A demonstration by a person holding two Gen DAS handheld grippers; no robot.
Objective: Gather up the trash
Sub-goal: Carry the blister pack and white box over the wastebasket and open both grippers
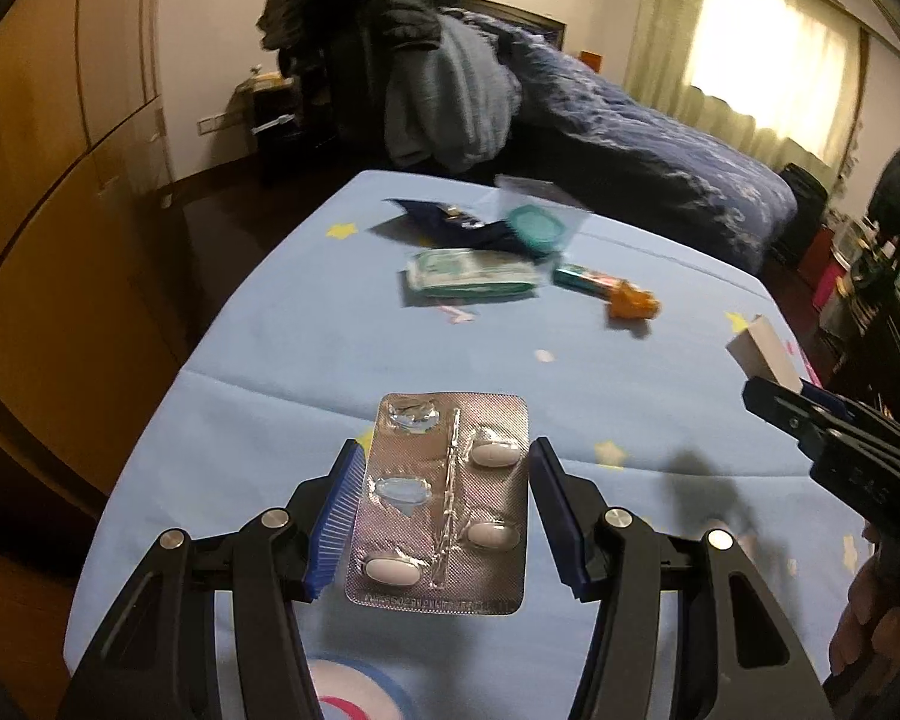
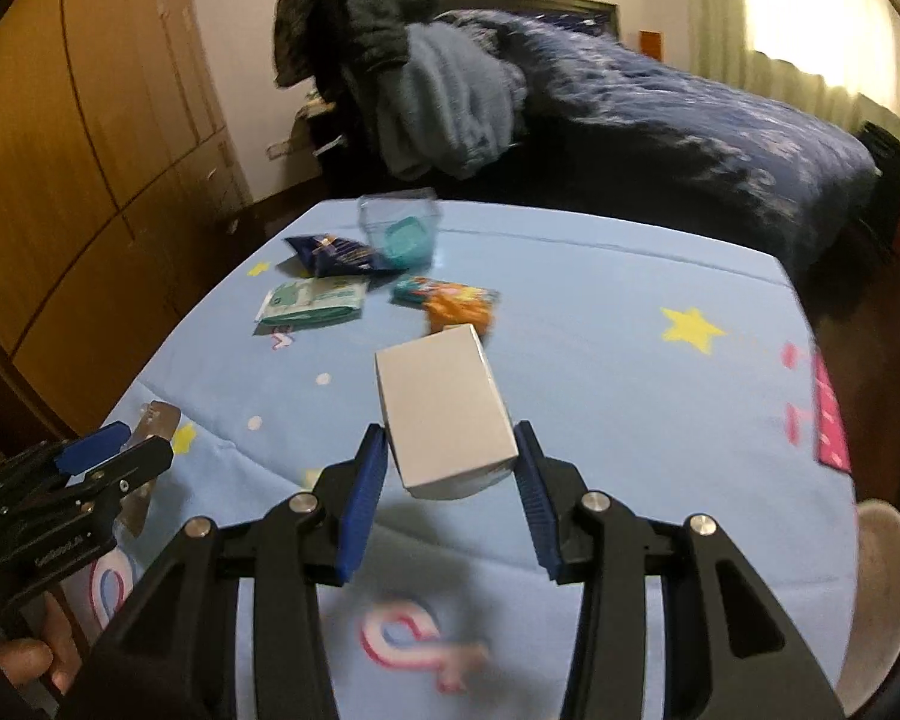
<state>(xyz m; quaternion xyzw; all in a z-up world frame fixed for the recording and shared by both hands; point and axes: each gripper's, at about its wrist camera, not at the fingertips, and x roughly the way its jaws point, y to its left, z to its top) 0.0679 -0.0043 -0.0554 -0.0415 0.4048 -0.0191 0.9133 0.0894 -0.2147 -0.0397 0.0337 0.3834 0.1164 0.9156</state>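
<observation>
Left gripper [image 1: 444, 498] clamps a blister pack [image 1: 441, 504] above the table's [image 1: 630, 372] near edge. Right gripper [image 2: 450, 474] clamps a white box [image 2: 444, 414] above the table's middle.

cloth [image 2: 600, 372]: light blue, yellow stars, pink marks | blister pack [image 1: 444, 498]: silver, white pills | box [image 2: 444, 408]: white | wipes pack [image 1: 471, 282]: green-white | wrapper [image 2: 336, 255]: dark blue | bedding [image 1: 660, 138]: navy

shiny foil blister pack [image 1: 437, 504], matt white card box [image 2: 444, 414], soft blue cloth [image 1: 282, 360], ribbed blue plastic pads [image 1: 333, 516], glossy wood wardrobe [image 1: 48, 180].
</observation>
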